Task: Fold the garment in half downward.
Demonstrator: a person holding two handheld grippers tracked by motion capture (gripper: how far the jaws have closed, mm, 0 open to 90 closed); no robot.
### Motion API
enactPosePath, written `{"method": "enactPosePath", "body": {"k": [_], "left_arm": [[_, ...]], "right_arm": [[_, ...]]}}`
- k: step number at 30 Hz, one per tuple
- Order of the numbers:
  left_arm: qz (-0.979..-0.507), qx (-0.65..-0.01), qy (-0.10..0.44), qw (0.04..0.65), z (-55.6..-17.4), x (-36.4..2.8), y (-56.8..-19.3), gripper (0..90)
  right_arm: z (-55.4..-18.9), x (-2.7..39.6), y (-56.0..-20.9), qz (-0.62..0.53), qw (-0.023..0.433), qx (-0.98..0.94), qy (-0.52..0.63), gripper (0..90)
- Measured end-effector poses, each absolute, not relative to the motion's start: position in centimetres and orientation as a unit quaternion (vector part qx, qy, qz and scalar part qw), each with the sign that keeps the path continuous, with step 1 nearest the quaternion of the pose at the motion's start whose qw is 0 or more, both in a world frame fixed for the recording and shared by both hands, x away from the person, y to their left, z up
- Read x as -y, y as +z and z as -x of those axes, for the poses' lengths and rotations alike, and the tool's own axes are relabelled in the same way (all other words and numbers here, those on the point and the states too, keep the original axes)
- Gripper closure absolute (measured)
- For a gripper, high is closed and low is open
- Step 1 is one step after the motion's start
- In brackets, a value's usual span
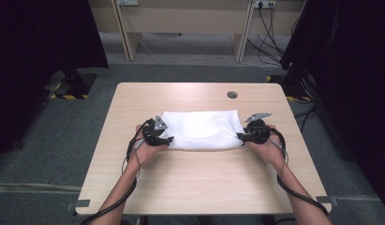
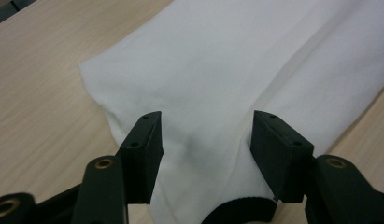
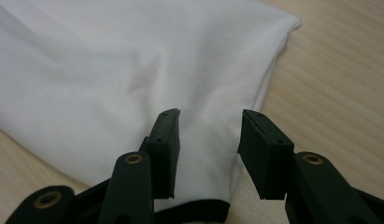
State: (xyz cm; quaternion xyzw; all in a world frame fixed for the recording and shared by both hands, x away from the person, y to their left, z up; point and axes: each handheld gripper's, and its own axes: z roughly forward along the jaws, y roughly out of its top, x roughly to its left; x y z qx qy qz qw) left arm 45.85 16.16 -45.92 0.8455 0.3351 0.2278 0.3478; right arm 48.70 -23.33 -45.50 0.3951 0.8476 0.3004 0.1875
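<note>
The jaws of the left gripper [image 2: 206,135] are being held apart, unclamped, with the near left corner of the folded white cloth [image 2: 236,70] lying between them. The jaws of the right gripper [image 3: 208,140] are likewise being kept spread over the cloth's near right corner, pressing nothing. The cloth is lying flat mid-desk, between both grippers. Bare light wooden desk [image 1: 195,183] is being left all around it. No writing can be read.
</note>
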Motion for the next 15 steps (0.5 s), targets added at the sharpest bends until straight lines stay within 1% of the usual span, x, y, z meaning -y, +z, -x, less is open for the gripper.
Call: {"method": "enactPosePath", "body": {"k": [4, 9, 15], "left_arm": [[-0.839, -0.345, 0.228, 0.354, -45.8, -16.9, -45.9, 42.8], [-0.833, -0.359, 0.227, 0.355, -46.1, -17.7, -45.9, 41.8], [-0.828, -0.385, 0.202, 0.354, -46.8, -18.3, -46.6, 42.0]], "right_arm": [[-48.4, 23.5, -45.9, -0.396, 0.193, -0.846, 0.299, 58.2], [-47.9, 23.4, -45.1, -0.388, 0.202, -0.844, 0.312, 59.3], [-47.2, 22.8, -46.3, -0.368, 0.204, -0.859, 0.293, 62.1]]}}
